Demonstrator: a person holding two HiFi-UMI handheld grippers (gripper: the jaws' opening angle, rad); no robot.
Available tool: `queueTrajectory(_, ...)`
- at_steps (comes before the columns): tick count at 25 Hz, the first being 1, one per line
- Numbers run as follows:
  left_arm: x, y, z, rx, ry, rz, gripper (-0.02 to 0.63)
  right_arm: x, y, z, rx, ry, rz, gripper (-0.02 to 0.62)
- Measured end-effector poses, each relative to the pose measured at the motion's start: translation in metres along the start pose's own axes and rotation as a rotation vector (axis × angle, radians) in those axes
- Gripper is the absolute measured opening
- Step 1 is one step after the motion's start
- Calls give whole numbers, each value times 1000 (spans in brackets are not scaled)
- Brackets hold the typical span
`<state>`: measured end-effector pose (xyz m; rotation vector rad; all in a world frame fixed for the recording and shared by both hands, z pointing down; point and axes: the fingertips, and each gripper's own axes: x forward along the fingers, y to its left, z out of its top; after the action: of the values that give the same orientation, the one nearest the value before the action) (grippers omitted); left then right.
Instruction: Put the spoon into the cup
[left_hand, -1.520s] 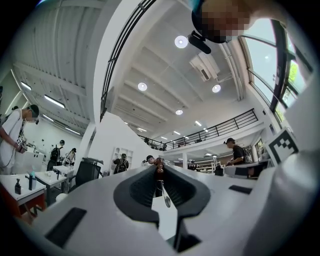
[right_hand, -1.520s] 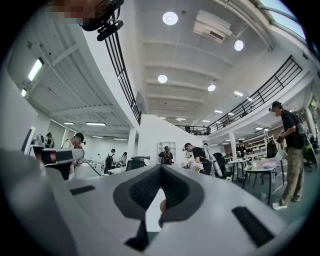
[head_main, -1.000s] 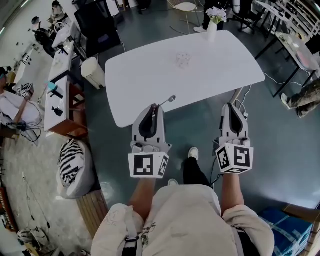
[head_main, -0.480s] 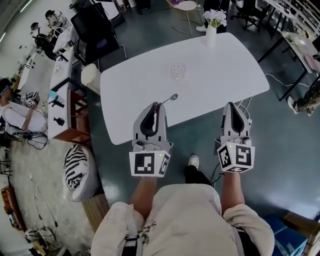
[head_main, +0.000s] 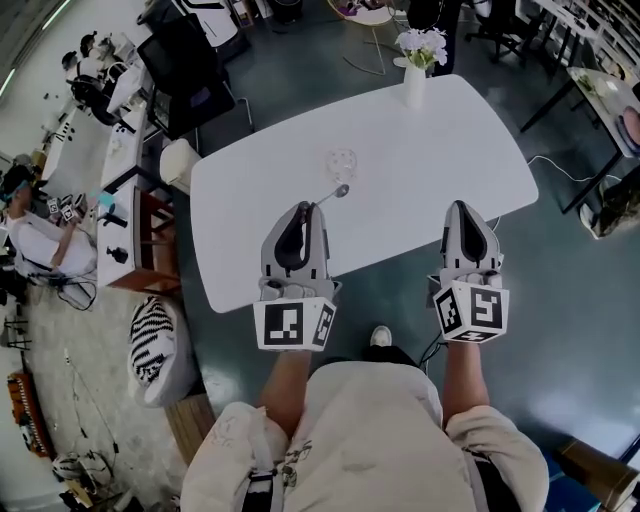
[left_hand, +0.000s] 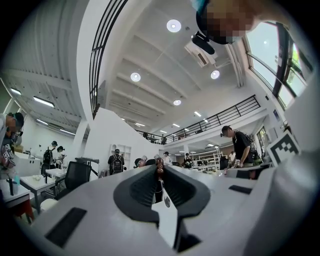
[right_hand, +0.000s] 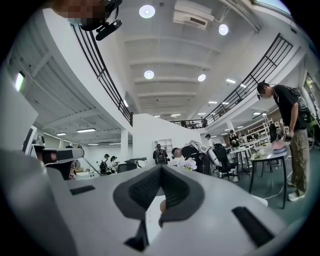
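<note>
- Standing at the near edge of a large white table (head_main: 440, 150) with rounded corners, a person holds a grey two-jaw tool in each hand, both pointing across the top.
- Left gripper (head_main: 308, 208): jaws drawn narrow and pinching the handle of a slim silver metal spoon (head_main: 333, 194). The left gripper view shows the handle clamped right at the jaw tips.
- The spoon's bowl sticks out ahead and to the right, over the tabletop.
- A small clear glass cup (head_main: 341, 163) stands upright on the table just beyond the spoon's bowl, apart from it. The spoon is not in the cup.
- Right gripper (head_main: 467, 208): jaws brought together with nothing between them. Its tips are at the table's near edge, well to the right of the cup.
- A white vase of pale flowers (head_main: 414, 78) stands at the table's far edge.
- Floor (head_main: 560, 290): dark grey-green and smooth.
- Surroundings, left side: a black office chair (head_main: 190, 65) beyond the far corner, a white bin (head_main: 178, 158) beside the table end, a brown wooden cabinet (head_main: 140, 235), and a black-and-white striped cushion (head_main: 150, 340) on the floor.
- A seated person (head_main: 25, 235) works at white desks along the left wall.
- Overhead: a high white ceiling with round lights (right_hand: 146, 11) and a black-railed gallery (right_hand: 240, 95). Several people stand in the distance.
</note>
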<state>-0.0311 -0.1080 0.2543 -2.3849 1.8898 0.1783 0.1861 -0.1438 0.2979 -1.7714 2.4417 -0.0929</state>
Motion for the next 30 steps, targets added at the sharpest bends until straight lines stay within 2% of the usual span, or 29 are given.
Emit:
queueTrajectory(8, 36, 2, -8, -1, 11, 17, 35, 37, -16, -2, 5, 11, 22, -12)
queueTrajectory(14, 58, 27, -25, -19, 26, 14, 35, 67, -6, -15, 1, 33, 24, -12)
queueTrajectory(30, 157, 111, -108, -135, 136, -10, 35, 194, 15, -60, -43, 127, 15, -12)
